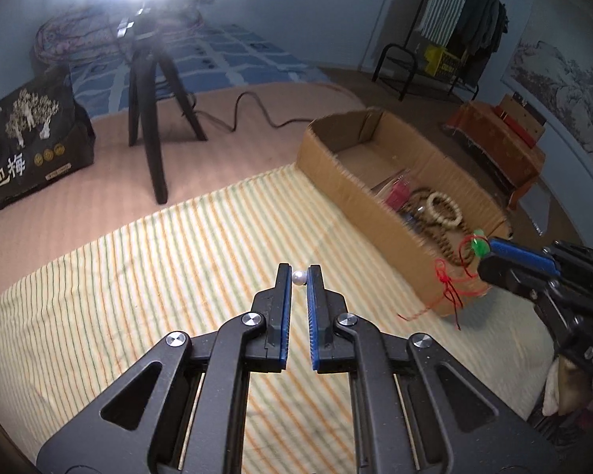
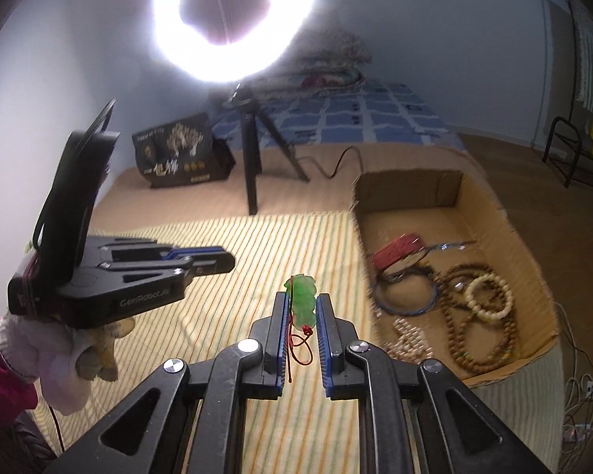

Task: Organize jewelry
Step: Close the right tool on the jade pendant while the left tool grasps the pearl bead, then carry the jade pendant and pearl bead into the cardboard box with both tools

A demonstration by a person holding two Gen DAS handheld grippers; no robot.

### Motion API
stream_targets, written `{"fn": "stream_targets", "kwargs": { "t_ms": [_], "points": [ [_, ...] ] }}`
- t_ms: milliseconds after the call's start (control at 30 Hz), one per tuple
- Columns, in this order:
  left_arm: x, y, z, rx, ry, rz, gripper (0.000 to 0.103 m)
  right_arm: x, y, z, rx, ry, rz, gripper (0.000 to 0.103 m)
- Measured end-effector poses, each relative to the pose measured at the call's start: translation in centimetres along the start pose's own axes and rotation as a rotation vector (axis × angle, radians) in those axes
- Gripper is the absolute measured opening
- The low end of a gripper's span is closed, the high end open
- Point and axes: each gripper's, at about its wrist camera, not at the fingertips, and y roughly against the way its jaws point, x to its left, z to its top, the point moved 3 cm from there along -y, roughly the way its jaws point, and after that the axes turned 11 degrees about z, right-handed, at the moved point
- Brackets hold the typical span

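My left gripper (image 1: 299,274) is shut on a small white pearl (image 1: 299,277) at its fingertips, above the striped cloth (image 1: 158,276). My right gripper (image 2: 301,303) is shut on a green jade pendant (image 2: 302,300) whose red cord (image 2: 299,345) hangs between the fingers. In the left wrist view the right gripper (image 1: 484,252) holds the pendant (image 1: 479,243) by the near end of the cardboard box (image 1: 359,197), cord (image 1: 450,288) dangling. The box (image 2: 533,268) holds bead bracelets (image 2: 488,296), a wooden bead necklace (image 2: 466,339) and other jewelry. The left gripper (image 2: 229,260) shows at left in the right wrist view.
A ring light (image 2: 233,19) on a black tripod (image 1: 154,106) stands on the bed behind the cloth. A dark printed bag (image 1: 27,146) sits at the back left. A clothes rack (image 1: 462,27) and a small wooden table (image 1: 498,146) are beyond the box.
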Motion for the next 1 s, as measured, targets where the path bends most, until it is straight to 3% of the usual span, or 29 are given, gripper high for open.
{"fn": "stream_targets", "kwargs": {
  "t_ms": [400, 1000],
  "points": [
    [-6.0, 1.8, 1.8, -0.068, -0.063, -0.081, 0.005, -4.6, 3.8, 2.5, -0.064, -0.056, -0.079, 0.012],
    [-11.6, 0.3, 2.3, -0.063, -0.089, -0.113, 0.005, -11.8, 3.6, 3.0, -0.004, -0.119, -0.176, 0.012]
  ]
}}
